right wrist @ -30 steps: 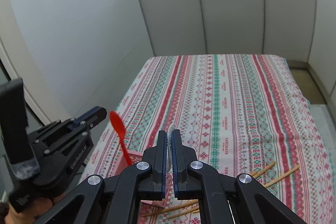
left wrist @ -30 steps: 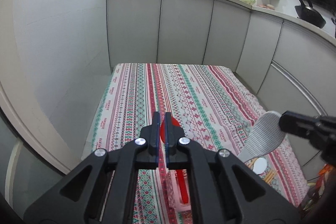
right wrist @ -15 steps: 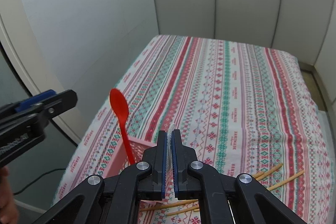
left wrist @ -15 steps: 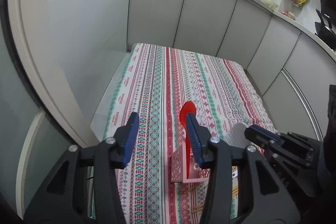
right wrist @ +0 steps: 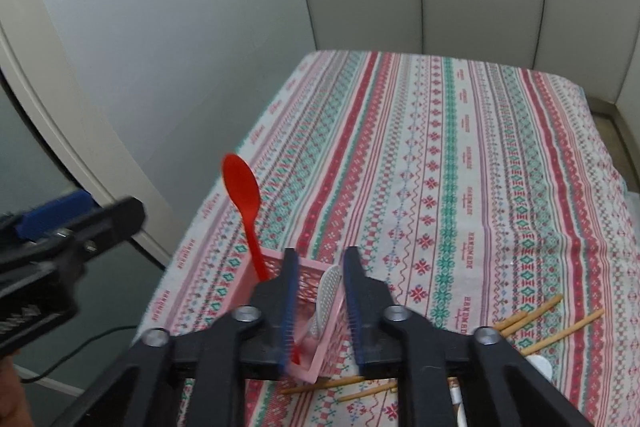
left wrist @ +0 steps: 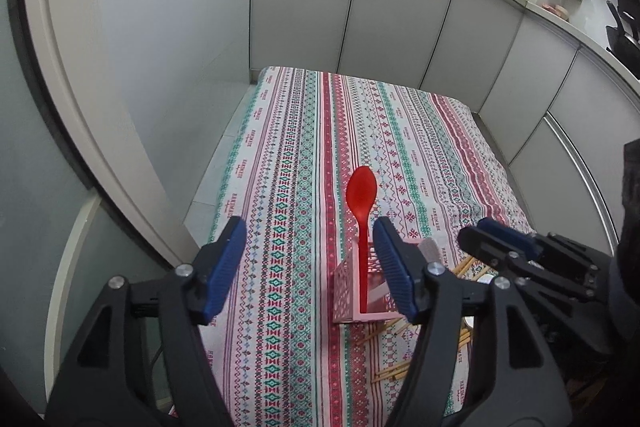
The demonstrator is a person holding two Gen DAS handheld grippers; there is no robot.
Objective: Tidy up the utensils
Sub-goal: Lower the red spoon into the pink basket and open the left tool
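Worktop (left wrist: 304, 155): long rectangle under a woven-look cloth, striped lengthwise in red, green and white with small diamond and cross patterns.
Left gripper (left wrist: 310, 263): black angular frame, ribbed blue pads; fingers released and opening, nothing between the pads, with the spoon just inside the right-hand pad.
Right gripper (right wrist: 318, 287): same build; fingers parting, loosed around the pale scoop that stands between them, pads not pressing it.
Basket (right wrist: 276, 267): small pink plastic box with lattice-cut walls, standing near the worktop's front edge.
Red spoon (left wrist: 361, 199): smooth glossy plastic, oval bowl up, upright in the basket.
Pale scoop (right wrist: 328, 293): whitish, dimpled surface, rounded top, leaning in the basket.
Chopsticks (right wrist: 560, 327): thin tan wooden sticks, scattered flat on the cloth right of the basket.
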